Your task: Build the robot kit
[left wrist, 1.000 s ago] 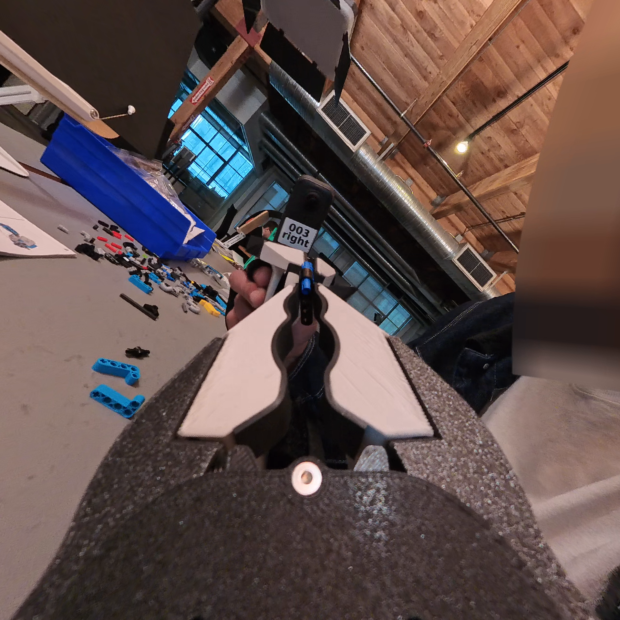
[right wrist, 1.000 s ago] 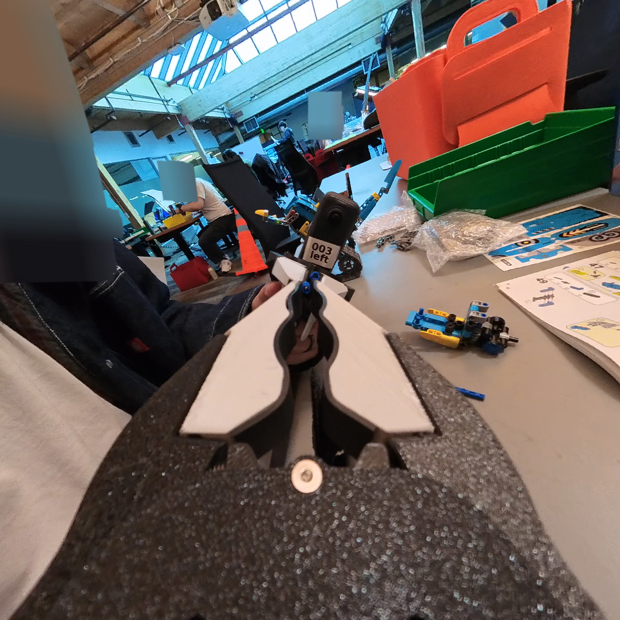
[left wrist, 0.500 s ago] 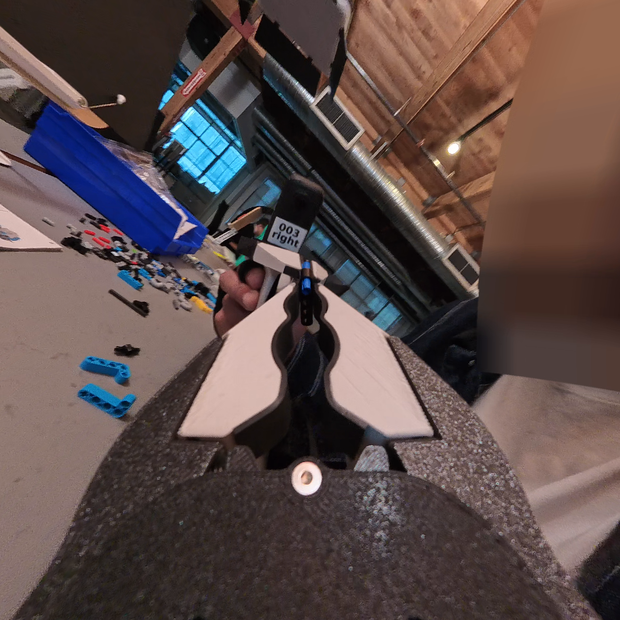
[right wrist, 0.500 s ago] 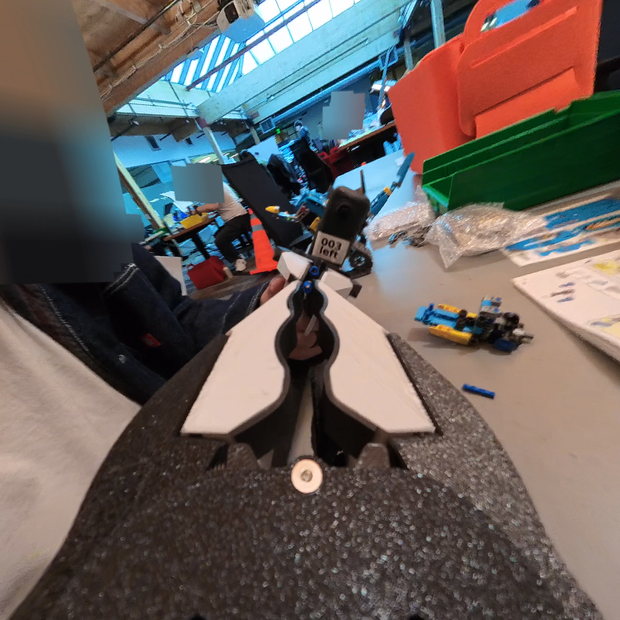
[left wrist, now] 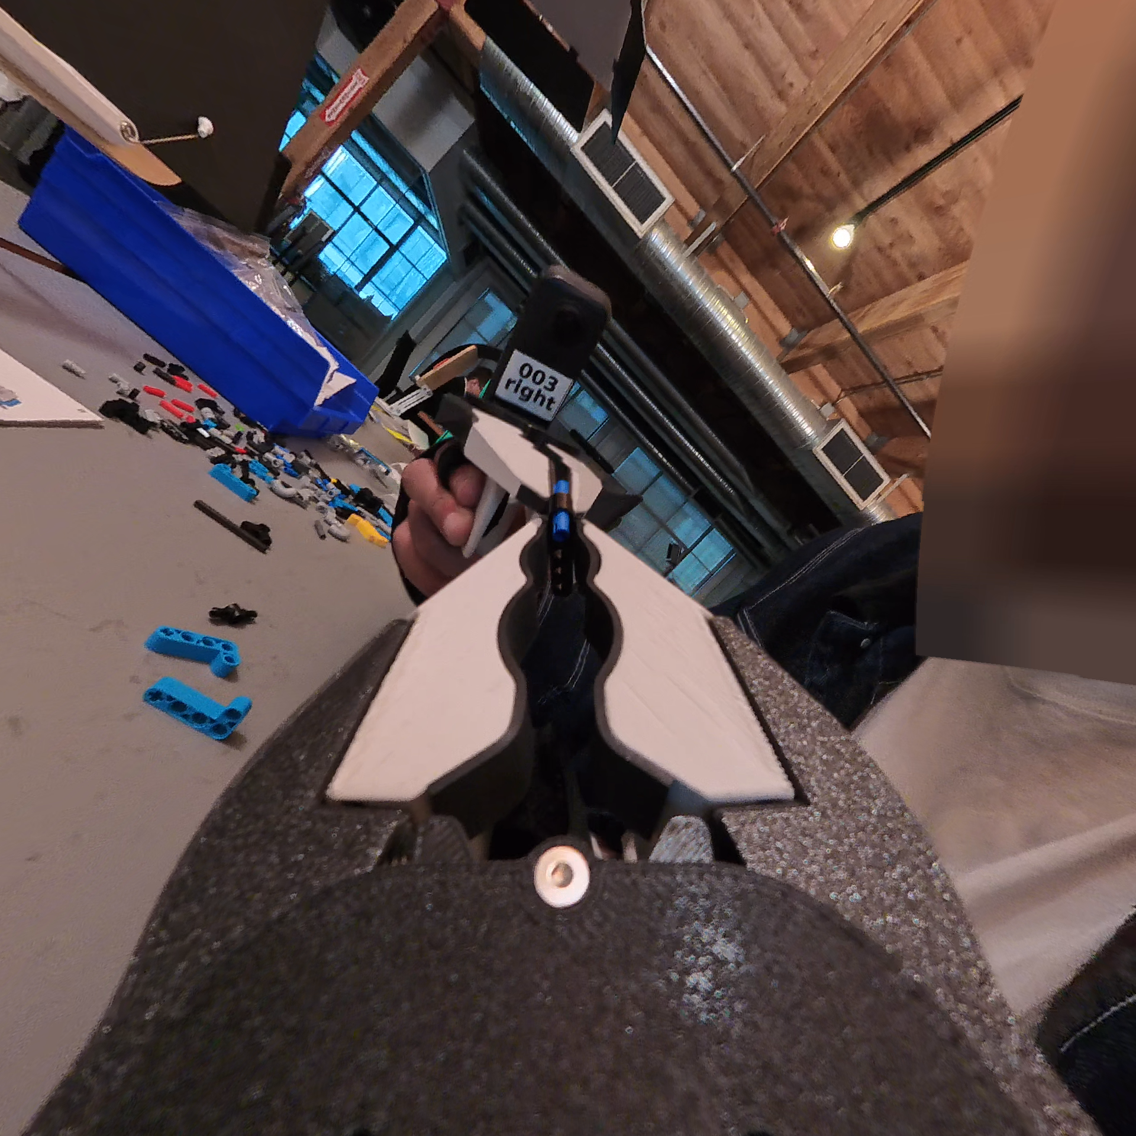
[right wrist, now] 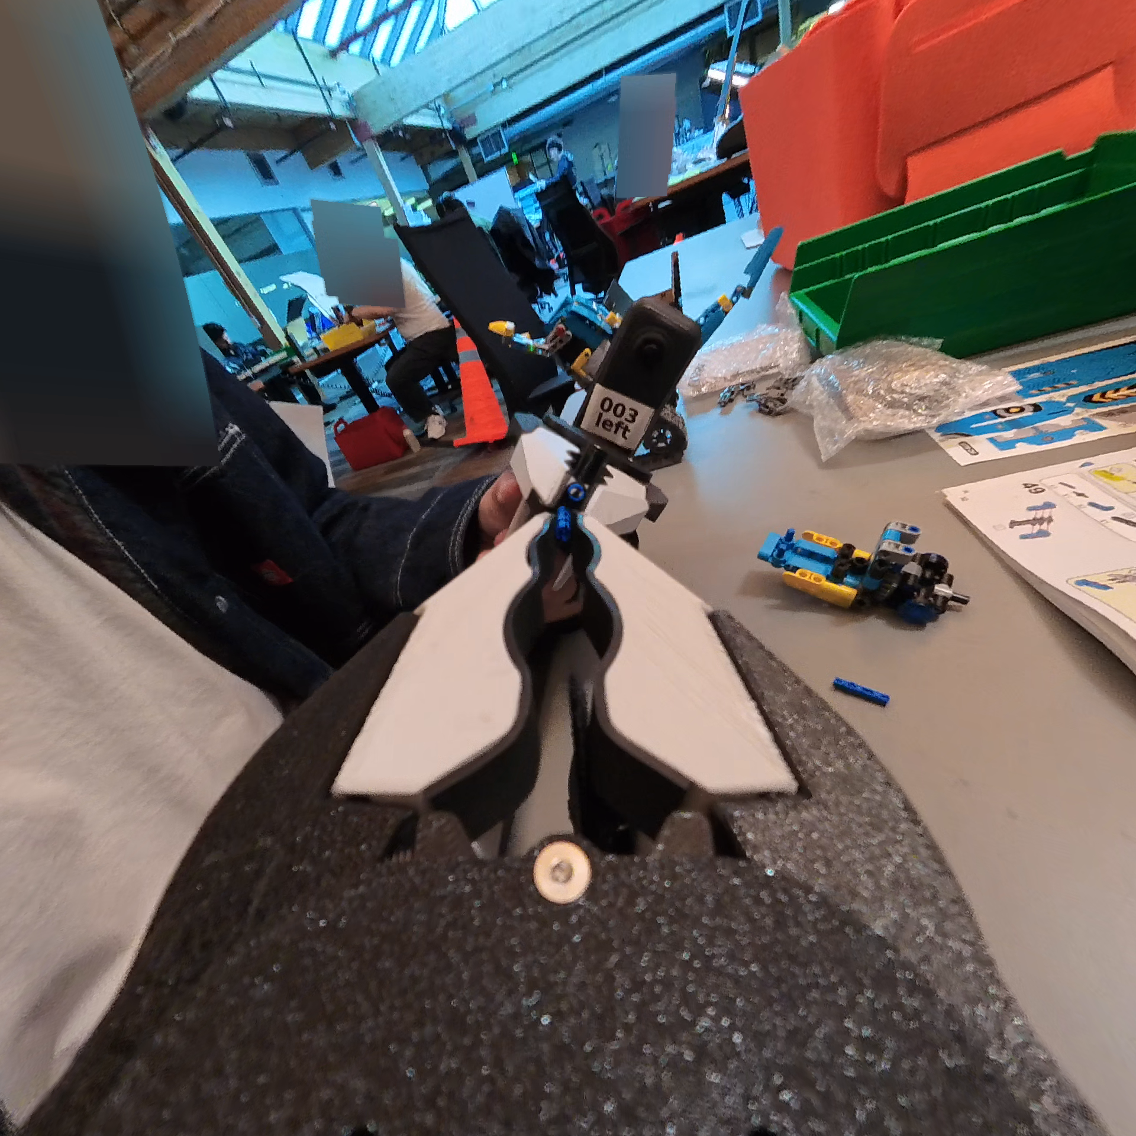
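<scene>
My left gripper (left wrist: 558, 550) is shut on a thin black toothed piece (left wrist: 558, 575) with a blue pin (left wrist: 558, 525) at its tip. My right gripper (right wrist: 562, 538) is shut on a small blue pin (right wrist: 562, 527). Both are held tip to tip in the air above the grey table (left wrist: 92, 553). The right gripper (left wrist: 553, 479), held by a hand, faces me in the left wrist view. The left gripper (right wrist: 581, 476) faces me in the right wrist view, its black toothed piece (right wrist: 591, 462) showing between its tips. The blue parts touch or nearly touch; I cannot tell which.
On the left lie two blue angled beams (left wrist: 193, 648), a black rod (left wrist: 230, 525), a spread of small loose parts (left wrist: 258, 455) and a blue bin (left wrist: 184, 289). On the right lie a small blue and yellow model (right wrist: 860, 571), a blue strip (right wrist: 860, 691), instruction sheets (right wrist: 1057, 541), plastic bags (right wrist: 891, 387), a green bin (right wrist: 983, 270) and an orange bag (right wrist: 922, 104). My left and right fingertips are right by each other.
Both grippers stay shut and tip to tip. Both views have tilted, and the facing gripper looks slightly larger and nearer in each.
</scene>
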Motion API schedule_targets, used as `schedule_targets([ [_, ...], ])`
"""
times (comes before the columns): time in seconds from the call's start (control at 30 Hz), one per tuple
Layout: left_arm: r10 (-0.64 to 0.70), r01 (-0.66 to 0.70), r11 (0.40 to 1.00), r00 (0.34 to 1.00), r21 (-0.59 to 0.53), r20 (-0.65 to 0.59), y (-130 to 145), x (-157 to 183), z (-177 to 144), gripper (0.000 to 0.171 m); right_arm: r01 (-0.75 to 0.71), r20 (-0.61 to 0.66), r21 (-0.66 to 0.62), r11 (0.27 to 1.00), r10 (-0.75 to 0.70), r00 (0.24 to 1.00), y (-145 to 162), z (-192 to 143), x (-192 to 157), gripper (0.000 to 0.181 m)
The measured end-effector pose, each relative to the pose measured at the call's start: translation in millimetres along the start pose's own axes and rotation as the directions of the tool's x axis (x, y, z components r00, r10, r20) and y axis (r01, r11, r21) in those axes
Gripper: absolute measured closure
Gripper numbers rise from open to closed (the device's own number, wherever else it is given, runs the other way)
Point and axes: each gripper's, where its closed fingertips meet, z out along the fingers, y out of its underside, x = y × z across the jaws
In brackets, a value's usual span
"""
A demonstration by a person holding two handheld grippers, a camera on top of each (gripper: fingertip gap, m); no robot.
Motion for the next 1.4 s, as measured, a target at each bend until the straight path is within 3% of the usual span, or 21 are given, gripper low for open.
schedule_targets([
  [0.23,-0.028,0.03,0.997,0.999,-0.075,0.035,12.1,-7.7,2.8,0.166,0.013,0.013,-0.081,0.997,-0.012,1.0,15.5,-5.4,0.4,0.179],
  [0.47,-0.15,0.16,0.975,0.986,-0.157,0.074,27.3,-22.4,5.3,0.167,0.201,-0.049,-0.294,0.934,-0.225,0.973,41.5,-13.7,8.7,0.178],
  [0.57,-0.121,0.147,0.967,0.984,-0.21,0.132,35.8,-29.9,5.2,0.167,0.257,-0.064,-0.366,0.894,-0.3,0.952,48.7,-17.9,11.6,0.178],
  [0.83,-0.042,0.101,0.961,0.973,-0.258,0.225,42.7,-42.9,4.5,0.166,0.234,-0.107,-0.42,0.877,-0.303,0.947,60.4,-27.4,21.5,0.178],
  [0.93,0.102,-0.036,0.967,0.961,-0.253,0.255,33.7,-42.8,2.5,0.165,0.152,-0.192,-0.624,0.766,-0.339,0.921,73.7,-68.9,35.5,0.177],
  [1.03,0.29,-0.22,0.935,0.925,-0.279,0.245,31.6,-33.1,6.9,0.165,-0.087,-0.277,-0.862,0.499,-0.32,0.906,111.0,-145.6,38.3,0.177],
  [1.1,0.33,-0.257,0.923,0.912,-0.287,0.245,32.8,-31.6,8.7,0.165,-0.221,-0.328,-0.922,0.319,-0.339,0.882,129.3,-195.4,36.7,0.176],
  [1.17,0.301,-0.237,0.937,0.92,-0.257,0.25,28.3,-31.8,6.4,0.165,-0.304,-0.356,-0.93,0.207,-0.3,0.885,146.0,-225.6,28.1,0.176],
  [1.3,0.271,-0.215,0.95,0.929,-0.227,0.251,24.2,-31.9,3.9,0.165,-0.344,-0.342,-0.938,0.044,-0.28,0.897,165.6,-261.8,14.5,0.177],
  [1.4,0.284,-0.226,0.945,0.927,-0.238,0.247,26.2,-31.0,4.9,0.165,-0.354,-0.347,-0.935,0.02,-0.253,0.903,168.8,-265.9,11.7,0.177],
])
